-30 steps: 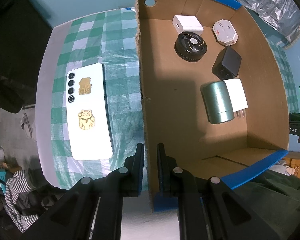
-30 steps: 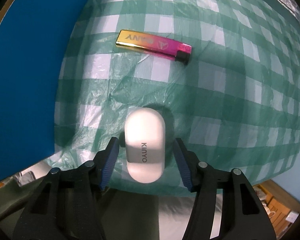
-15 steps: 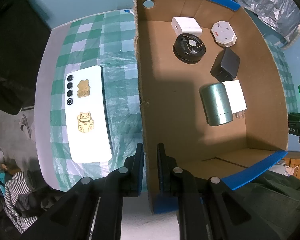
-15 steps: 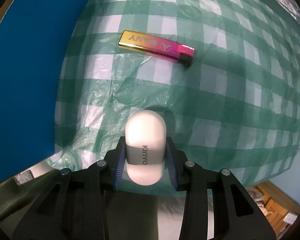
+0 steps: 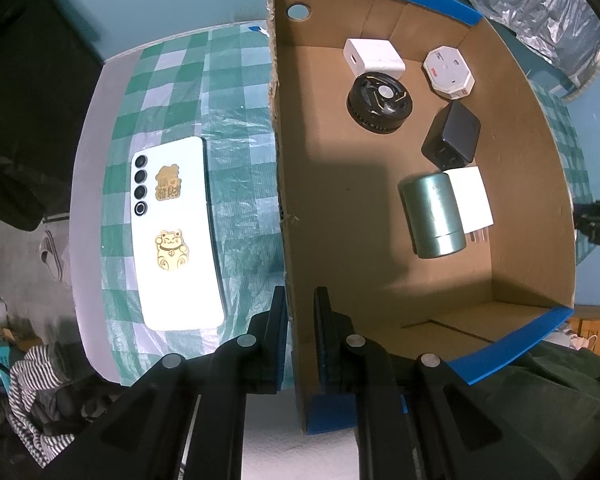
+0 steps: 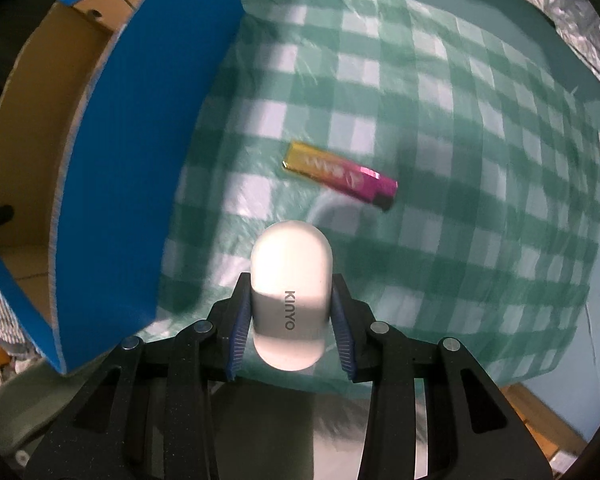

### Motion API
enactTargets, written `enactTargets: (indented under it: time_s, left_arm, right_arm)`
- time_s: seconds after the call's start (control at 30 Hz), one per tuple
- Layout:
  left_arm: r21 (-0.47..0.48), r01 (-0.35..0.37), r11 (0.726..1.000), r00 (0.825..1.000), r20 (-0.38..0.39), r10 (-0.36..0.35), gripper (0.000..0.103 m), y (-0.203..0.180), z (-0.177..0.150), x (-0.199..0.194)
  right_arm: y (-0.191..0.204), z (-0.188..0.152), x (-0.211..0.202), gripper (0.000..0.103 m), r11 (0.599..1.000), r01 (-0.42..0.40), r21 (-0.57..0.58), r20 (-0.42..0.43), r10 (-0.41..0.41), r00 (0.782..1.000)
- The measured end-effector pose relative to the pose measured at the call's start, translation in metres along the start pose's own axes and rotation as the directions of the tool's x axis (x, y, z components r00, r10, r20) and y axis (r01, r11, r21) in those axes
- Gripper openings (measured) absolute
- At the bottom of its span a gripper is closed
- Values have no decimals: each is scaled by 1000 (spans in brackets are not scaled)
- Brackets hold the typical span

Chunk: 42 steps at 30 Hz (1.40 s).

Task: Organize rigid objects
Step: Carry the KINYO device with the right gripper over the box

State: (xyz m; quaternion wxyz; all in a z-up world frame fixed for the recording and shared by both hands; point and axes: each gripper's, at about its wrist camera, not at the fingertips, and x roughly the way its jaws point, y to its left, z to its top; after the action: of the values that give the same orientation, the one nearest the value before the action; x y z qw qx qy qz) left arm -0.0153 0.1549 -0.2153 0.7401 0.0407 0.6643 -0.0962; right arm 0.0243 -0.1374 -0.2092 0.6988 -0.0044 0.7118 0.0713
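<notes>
Right gripper (image 6: 291,316) is clamped on the white KINYO case (image 6: 290,292), held above the checkered worktop (image 6: 460,240), with the pink-gold lighter (image 6: 340,174) lying just ahead of it. Left gripper (image 5: 301,336) is pinched onto the cardboard box (image 5: 284,184) wall, phone (image 5: 176,236) off to its left.

We note a green-and-white checked tablecloth (image 5: 236,92) under clear plastic covering the table. Beyond its left edge in the left wrist view, a pale slipper (image 5: 52,256) lies on the floor, with striped fabric (image 5: 32,392) heaped at lower left. Crinkled silver foil (image 5: 540,12) sits at upper right; we see the same foil (image 6: 572,12) in the right wrist view.
</notes>
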Motion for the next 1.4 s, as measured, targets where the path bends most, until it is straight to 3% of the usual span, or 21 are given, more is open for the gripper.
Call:
enactTargets:
  time_s: [0.43, 0.7, 1.4]
  left_arm:
    - [5, -10, 1000, 1000, 14, 9, 12, -1, -2, -4]
    - [15, -24, 1000, 1000, 20, 23, 12, -3, -3, -5]
    - [-14, -22, 1000, 999, 22, 23, 11, 2, -6, -6]
  right_arm:
    - [22, 43, -54, 37, 994, -8, -109, 69, 16, 998]
    - [44, 60, -66, 37, 982, -8, -186, 91, 25, 995]
    - [113, 101, -59, 37, 930, 15, -367, 95, 21, 995]
